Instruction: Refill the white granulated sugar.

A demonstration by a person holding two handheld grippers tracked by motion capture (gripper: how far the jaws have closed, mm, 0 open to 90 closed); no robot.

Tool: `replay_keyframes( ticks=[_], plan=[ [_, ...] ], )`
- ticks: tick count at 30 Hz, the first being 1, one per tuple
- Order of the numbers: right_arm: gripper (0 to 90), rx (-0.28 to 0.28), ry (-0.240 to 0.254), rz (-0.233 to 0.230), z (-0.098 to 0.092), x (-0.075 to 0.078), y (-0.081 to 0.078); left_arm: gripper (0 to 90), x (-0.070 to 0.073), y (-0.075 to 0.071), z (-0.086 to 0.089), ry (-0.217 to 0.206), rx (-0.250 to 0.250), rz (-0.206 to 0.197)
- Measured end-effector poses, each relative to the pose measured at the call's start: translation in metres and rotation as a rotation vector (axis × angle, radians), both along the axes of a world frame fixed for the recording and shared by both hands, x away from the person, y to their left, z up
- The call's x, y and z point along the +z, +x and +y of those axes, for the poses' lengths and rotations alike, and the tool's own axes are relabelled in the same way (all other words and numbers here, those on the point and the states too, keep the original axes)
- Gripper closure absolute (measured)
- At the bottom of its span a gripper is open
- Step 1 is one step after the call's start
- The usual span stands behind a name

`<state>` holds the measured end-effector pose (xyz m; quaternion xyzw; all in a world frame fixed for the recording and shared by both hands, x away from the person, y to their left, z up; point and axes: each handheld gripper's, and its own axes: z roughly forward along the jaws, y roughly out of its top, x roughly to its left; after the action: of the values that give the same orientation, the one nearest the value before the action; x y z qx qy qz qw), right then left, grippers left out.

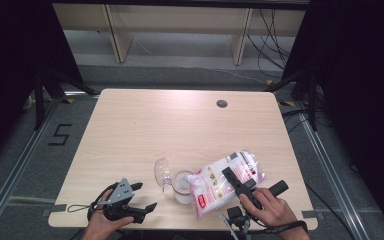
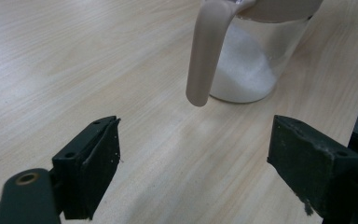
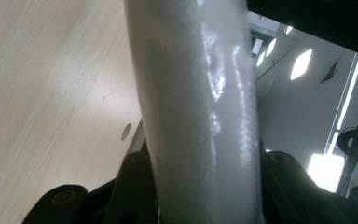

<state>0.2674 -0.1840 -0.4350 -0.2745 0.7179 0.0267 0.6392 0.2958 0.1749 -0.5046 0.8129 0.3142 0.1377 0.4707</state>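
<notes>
Pouring: right gripper clamped the tilted bag over the jar.
Left gripper, jaws wide and empty, showed white grains in the jar.

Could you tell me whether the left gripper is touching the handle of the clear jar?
Apart. The left gripper view shows bare table between the open left gripper and the jar's handle.
</notes>
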Motion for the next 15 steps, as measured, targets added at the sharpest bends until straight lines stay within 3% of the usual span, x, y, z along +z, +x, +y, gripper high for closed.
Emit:
replay_keyframes(
  ticks=[2,4,5,7,8,10,11,12,13,15],
  plan=[
    [69.2,0.015,-0.010,-0.008,0.0014,0.0020,-0.0008,16.3,0.0011,0.0007,0.0009,0.006,-0.004,-0.003],
    [69.2,0.019,-0.009,-0.009,0.0016,0.0024,-0.0016,16.3,0.0019,0.0025,0.0030,0.041,-0.020,-0.019],
    [69.2,0.012,-0.016,-0.004,0.0019,0.0028,-0.0022,16.3,0.0002,-0.0001,0.0003,0.002,0.002,-0.001],
    [69.2,0.024,-0.016,-0.015,0.0023,0.0031,-0.0028,16.3,0.0009,0.0005,0.0009,0.006,-0.002,-0.002],
    [69.3,0.022,-0.015,-0.017,0.0022,0.0033,-0.0036,16.3,0.0019,0.0027,0.0030,0.039,-0.019,-0.019],
    [69.2,0.023,-0.029,-0.018,0.0027,0.0055,-0.0048,16.3,0.0010,0.0021,0.0018,0.025,-0.014,-0.020],
    [69.2,0.026,-0.026,-0.023,0.0027,0.0058,-0.0052,16.3,0.0000,0.0007,0.0001,-0.001,-0.004,-0.006],
    [69.2,0.025,-0.021,-0.026,0.0029,0.0061,-0.0060,16.3,0.0002,0.0002,0.0001,-0.001,0.002,0.000],
    [69.3,0.026,-0.023,-0.024,0.0031,0.0067,-0.0062,16.3,0.0020,0.0030,0.0032,0.045,-0.025,-0.023],
    [69.3,0.024,-0.027,-0.022,0.0036,0.0071,-0.0070,16.3,0.0012,0.0025,0.0018,0.025,-0.018,-0.017]
  ],
)
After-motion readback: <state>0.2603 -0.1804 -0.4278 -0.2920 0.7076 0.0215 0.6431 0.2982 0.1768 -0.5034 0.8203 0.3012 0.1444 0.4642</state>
